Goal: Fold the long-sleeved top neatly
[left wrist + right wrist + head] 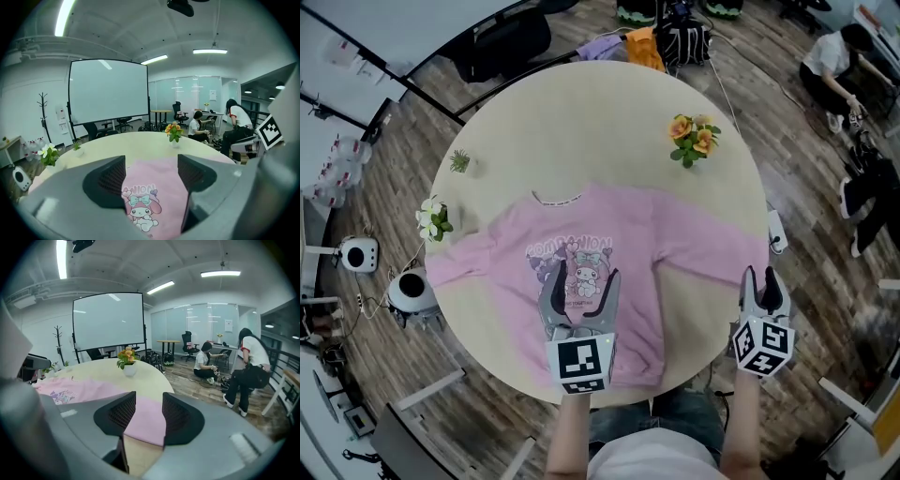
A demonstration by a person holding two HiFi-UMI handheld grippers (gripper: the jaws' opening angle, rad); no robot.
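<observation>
**A:** While the top (609, 272) is lying face up across the middle of the table (581, 112) with its sleeves spread, what is hanging over it?

**B:** The left gripper (581, 279) is hovering above the print, toward the table's near edge. Its jaws are standing wide with nothing in them. The right gripper (760, 281) is hovering at the table's right edge, over the end of the sleeve (712, 248). Its jaws are partly apart and pinching nothing, and pink cloth is only showing beyond them.

**A:** So no fold is started. What are you worrying about?

**B:** I'm thinking that sleeve is the risk. Its end seems to be reaching the table's rim. A shallow pinch could be catching one layer only, and the cloth may be sliding off the edge instead of folding inward.

**A:** And the left?

**B:** If it is biting mid-chest rather than at a hem or side, it is probably bunching the front. That would be dragging the whole top toward the table's near edge and leaving a crooked fold.
</observation>
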